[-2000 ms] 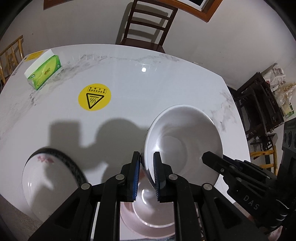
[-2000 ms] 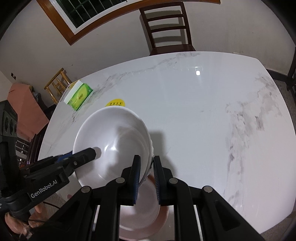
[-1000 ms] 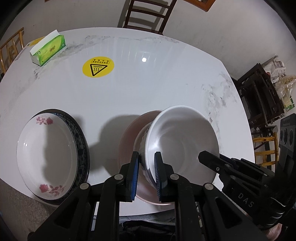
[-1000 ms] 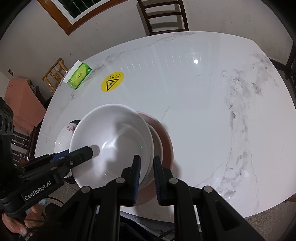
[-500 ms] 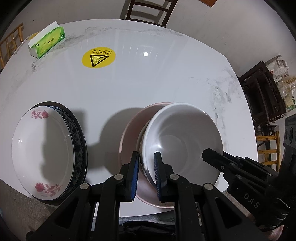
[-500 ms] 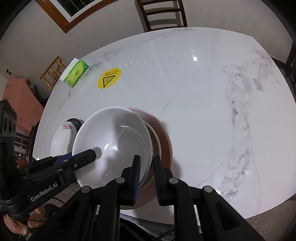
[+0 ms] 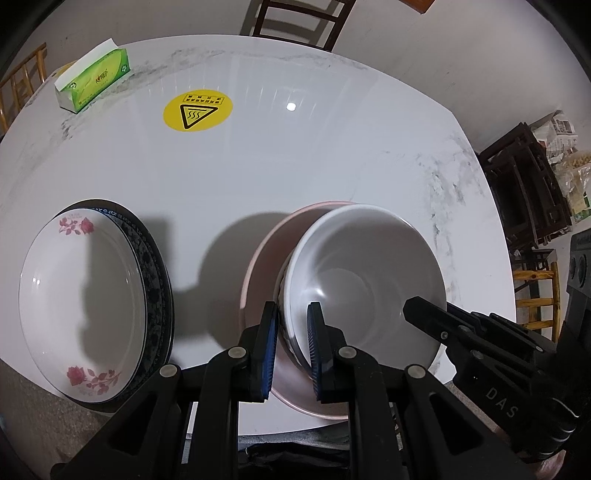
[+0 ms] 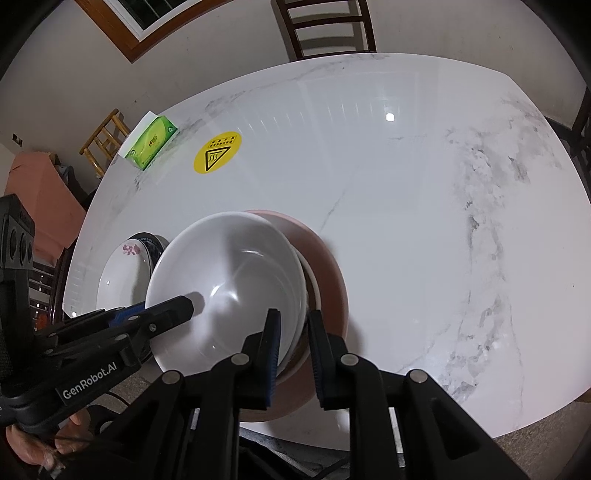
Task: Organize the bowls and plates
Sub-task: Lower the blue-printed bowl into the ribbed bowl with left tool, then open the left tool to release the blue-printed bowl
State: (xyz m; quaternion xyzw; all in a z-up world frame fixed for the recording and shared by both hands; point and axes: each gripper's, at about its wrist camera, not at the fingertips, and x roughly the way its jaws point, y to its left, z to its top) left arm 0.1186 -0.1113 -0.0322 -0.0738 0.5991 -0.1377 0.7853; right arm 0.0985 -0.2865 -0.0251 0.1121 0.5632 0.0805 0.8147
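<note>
The plain white ceramic bowl (image 7: 369,280) sits nested on a second white bowl inside the wide pink plate (image 7: 266,266), low over the white marble worktop (image 7: 295,166) near its front edge; the left gripper (image 7: 291,345) is nipped on the bowl's near-left rim, one blue pad outside the wall and one inside; the right gripper (image 8: 293,347) brackets the opposite rim the same way, its jaws nearly together, though whether both pads press the wall cannot be told; each gripper shows in the other's view, reaching in from the side. Left of the left gripper, well apart from the pink plate, a white rose-patterned plate (image 7: 81,310) lies on a dark blue-patterned plate (image 7: 157,291). Farther ahead lie a round yellow warning sticker (image 7: 197,112) and, beyond it to the left, a green tissue box (image 7: 94,86); a dark wooden chair (image 8: 325,27) stands past the far edge.
</note>
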